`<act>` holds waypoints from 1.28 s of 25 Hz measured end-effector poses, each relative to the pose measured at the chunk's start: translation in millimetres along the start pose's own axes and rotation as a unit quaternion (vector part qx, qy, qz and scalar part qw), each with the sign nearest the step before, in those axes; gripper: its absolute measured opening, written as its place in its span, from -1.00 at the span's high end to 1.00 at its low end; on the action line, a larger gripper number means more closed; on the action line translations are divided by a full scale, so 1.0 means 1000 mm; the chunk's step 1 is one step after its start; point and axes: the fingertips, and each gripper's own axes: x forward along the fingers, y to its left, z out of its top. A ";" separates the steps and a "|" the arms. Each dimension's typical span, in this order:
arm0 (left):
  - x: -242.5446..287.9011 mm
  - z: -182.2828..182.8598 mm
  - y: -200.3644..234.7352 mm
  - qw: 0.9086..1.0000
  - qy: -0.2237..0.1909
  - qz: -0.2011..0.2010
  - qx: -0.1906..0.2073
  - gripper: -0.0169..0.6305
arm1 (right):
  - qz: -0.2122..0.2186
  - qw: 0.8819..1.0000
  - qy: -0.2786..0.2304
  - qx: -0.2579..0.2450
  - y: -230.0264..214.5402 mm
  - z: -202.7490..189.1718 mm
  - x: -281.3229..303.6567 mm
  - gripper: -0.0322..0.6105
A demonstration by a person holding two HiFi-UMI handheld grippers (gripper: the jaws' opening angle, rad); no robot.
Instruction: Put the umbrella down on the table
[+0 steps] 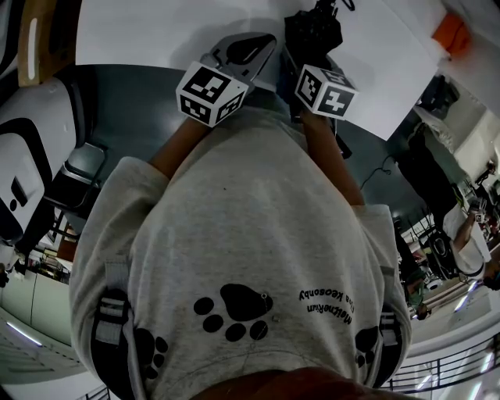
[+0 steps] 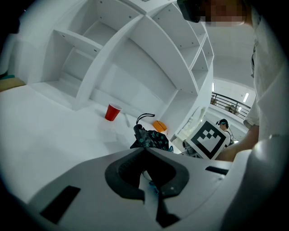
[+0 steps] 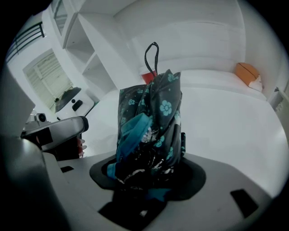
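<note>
A folded dark umbrella [image 3: 151, 122] with teal flowers and a black wrist loop stands out of my right gripper [image 3: 146, 173], whose jaws are shut on its lower end. In the left gripper view the umbrella [image 2: 151, 139] pokes up beyond my left gripper [image 2: 145, 150], loop end uppermost, over the white table [image 2: 54, 126]. The left gripper's jaws meet with nothing between them. In the head view both grippers sit side by side at the table's near edge: the left gripper [image 1: 238, 48] and the right gripper [image 1: 312, 47] with the umbrella [image 1: 312, 23]. Whether the umbrella touches the table is hidden.
A red cup [image 2: 113, 112] stands on the table in front of tall white shelving [image 2: 135, 58]. An orange object [image 2: 159, 125] lies further right on the table. The person's grey shirt [image 1: 250, 234] fills most of the head view. White chairs [image 1: 31, 156] stand at the left.
</note>
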 end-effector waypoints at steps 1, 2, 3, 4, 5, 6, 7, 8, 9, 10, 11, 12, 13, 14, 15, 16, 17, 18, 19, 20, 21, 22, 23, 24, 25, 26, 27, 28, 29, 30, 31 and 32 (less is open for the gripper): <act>0.000 -0.001 0.001 1.000 0.001 -0.001 -0.001 0.89 | -0.003 1.000 0.002 0.000 0.000 0.000 0.000 0.08; 0.001 -0.002 0.003 1.000 0.003 -0.001 -0.002 0.89 | -0.006 1.000 0.005 0.000 0.000 0.001 0.001 0.08; 0.002 -0.002 0.005 1.000 0.005 -0.001 -0.002 0.89 | -0.009 1.000 0.007 0.000 0.000 0.001 0.002 0.08; 0.003 -0.003 0.006 1.000 0.006 -0.001 -0.003 0.89 | -0.010 1.000 0.009 0.000 0.000 0.002 0.003 0.08; 0.003 -0.003 0.007 1.000 0.007 -0.002 -0.004 0.89 | -0.010 1.000 0.011 0.001 0.000 0.002 0.005 0.08; 0.004 -0.002 0.008 1.000 0.006 -0.003 -0.006 0.89 | -0.010 1.000 0.012 0.001 0.000 0.003 0.006 0.08; 0.004 -0.001 0.008 1.000 0.006 -0.004 -0.007 0.89 | -0.009 1.000 0.012 0.002 0.000 0.003 0.007 0.08; 0.005 0.000 0.009 1.000 0.007 -0.004 -0.008 0.89 | -0.009 1.000 0.014 0.004 0.000 0.003 0.007 0.08; 0.005 0.000 0.008 1.000 0.007 -0.004 -0.008 0.89 | -0.011 1.000 0.016 0.004 0.000 0.004 0.007 0.08; 0.006 0.001 0.008 1.000 0.007 -0.004 -0.009 0.89 | -0.013 1.000 0.019 0.005 -0.001 0.004 0.007 0.07; 0.006 0.001 0.008 1.000 0.007 -0.004 -0.009 0.89 | -0.015 1.000 0.022 0.006 -0.002 0.004 0.007 0.06; 0.006 0.002 0.007 1.000 0.006 -0.004 -0.008 0.89 | -0.016 1.000 0.024 0.008 -0.002 0.005 0.007 0.06; 0.006 0.003 0.007 1.000 0.006 -0.004 -0.008 0.89 | -0.017 0.999 0.026 0.011 -0.002 0.005 0.006 0.05; 0.005 0.003 0.007 1.000 0.006 -0.005 -0.008 0.89 | -0.018 0.999 0.027 0.014 -0.001 0.005 0.005 0.04; 0.004 0.004 0.006 1.000 0.005 -0.005 -0.008 0.89 | -0.018 0.999 0.028 0.017 -0.001 0.006 0.004 0.02; 0.004 0.004 0.005 1.000 0.005 -0.005 -0.008 0.89 | -0.018 0.999 0.028 0.020 -0.001 0.006 0.001 0.00; 0.003 0.004 0.004 1.000 0.004 -0.005 -0.008 0.89 | -0.018 0.999 0.029 0.021 -0.001 0.005 -0.002 -0.02; 0.001 0.004 0.003 1.000 0.003 -0.005 -0.008 0.89 | -0.018 0.999 0.030 0.022 0.000 0.005 -0.005 -0.03; 0.000 0.004 0.002 1.000 0.002 -0.006 -0.008 0.89 | -0.017 0.999 0.030 0.021 0.001 0.004 -0.009 -0.04; -0.001 0.004 0.000 1.000 0.001 -0.007 -0.006 0.89 | -0.016 0.999 0.029 0.020 0.003 0.004 -0.013 -0.05; -0.002 0.004 -0.002 1.000 0.000 -0.008 -0.004 0.89 | -0.016 0.999 0.028 0.019 0.004 0.004 -0.017 -0.05; -0.003 0.004 -0.005 1.000 -0.001 -0.010 -0.002 0.89 | -0.016 0.999 0.025 0.019 0.005 0.004 -0.022 -0.05; -0.004 0.005 -0.007 1.000 -0.003 -0.011 0.000 0.89 | -0.016 0.999 0.021 0.018 0.005 0.004 -0.028 -0.05; -0.005 0.005 -0.010 1.000 -0.004 -0.012 0.003 0.89 | -0.016 1.000 0.016 0.017 0.006 0.003 -0.033 -0.05; -0.007 0.006 -0.012 1.000 -0.006 -0.013 0.005 0.89 | -0.017 1.000 0.011 0.015 0.006 0.003 -0.039 -0.05; -0.008 0.006 -0.015 1.000 -0.008 -0.014 0.007 0.89 | -0.018 1.000 0.004 0.011 0.007 0.003 -0.044 -0.05; -0.010 0.006 -0.018 1.000 -0.010 -0.015 0.009 0.89 | -0.019 1.000 -0.004 0.006 0.008 0.003 -0.050 -0.05; -0.012 0.006 -0.021 1.000 -0.012 -0.016 0.012 0.89 | -0.019 1.000 -0.013 0.001 0.009 0.003 -0.055 -0.05; -0.014 0.007 -0.024 1.000 -0.015 -0.018 0.015 0.89 | -0.017 1.000 -0.023 -0.004 0.011 0.004 -0.060 -0.05; -0.015 0.008 -0.027 1.000 -0.017 -0.019 0.018 0.89 | -0.015 0.999 -0.033 -0.008 0.014 0.005 -0.065 -0.05; -0.018 0.009 -0.031 0.999 -0.020 -0.020 0.022 0.89 | -0.012 0.999 -0.043 -0.012 0.017 0.006 -0.071 -0.05; -0.020 0.010 -0.035 0.999 -0.022 -0.021 0.025 0.89 | -0.009 0.999 -0.052 -0.014 0.020 0.007 -0.076 -0.05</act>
